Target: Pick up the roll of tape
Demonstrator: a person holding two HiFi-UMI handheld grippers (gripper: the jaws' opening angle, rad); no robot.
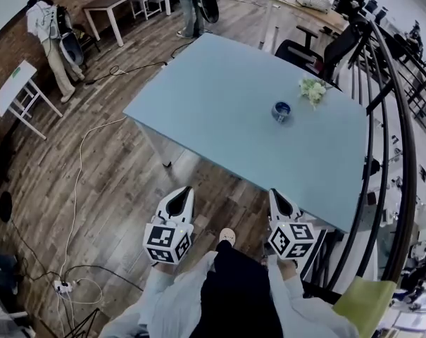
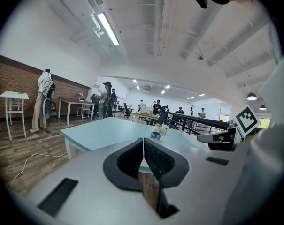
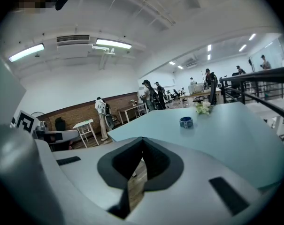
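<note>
A blue roll of tape (image 1: 281,111) lies on the far right part of the pale blue table (image 1: 220,111). It shows small in the left gripper view as the tape (image 2: 155,135) and in the right gripper view as the tape (image 3: 186,122). Both grippers hang over the wooden floor, short of the table's near edge. My left gripper (image 1: 184,191) is shut with nothing in it, its jaws meeting at the tips (image 2: 143,139). My right gripper (image 1: 274,193) is likewise shut and holds nothing (image 3: 142,138).
A small bunch of white flowers (image 1: 312,89) lies just beyond the tape. Black office chairs (image 1: 318,51) stand at the table's far side. A curved black railing (image 1: 403,153) runs along the right. Cables (image 1: 79,189) trail on the floor at left. People stand at the far end of the room.
</note>
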